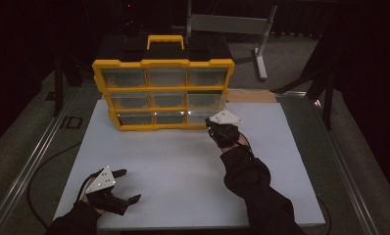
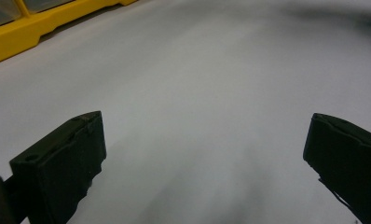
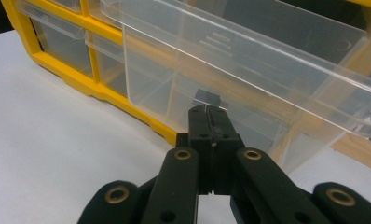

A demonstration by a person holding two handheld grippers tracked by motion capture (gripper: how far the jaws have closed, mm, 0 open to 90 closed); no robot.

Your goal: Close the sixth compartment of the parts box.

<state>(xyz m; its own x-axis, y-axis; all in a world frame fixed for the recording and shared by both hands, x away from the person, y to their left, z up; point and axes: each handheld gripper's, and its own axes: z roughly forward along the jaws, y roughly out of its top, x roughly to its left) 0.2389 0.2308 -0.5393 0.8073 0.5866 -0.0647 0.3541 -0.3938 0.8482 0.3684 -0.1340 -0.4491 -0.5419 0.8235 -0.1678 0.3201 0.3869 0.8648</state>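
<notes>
Reaching forward, right tongs pinch clear drawer.

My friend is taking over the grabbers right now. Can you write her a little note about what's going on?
Right gripper: jaws shut, tips at the front of the clear drawer in the yellow organizer. Whether it pinches the drawer's lip cannot be told.
Left gripper: open, holding nothing, low over the white board near the person's edge.
Things: the organizer stands at the board's far side. A drawer in its right-hand column is pulled out part way; the others look pushed in.
Done: that drawer is partly out.
Left: probably finish moving that drawer, in or out. The left gripper is free to steady the organizer.
</notes>
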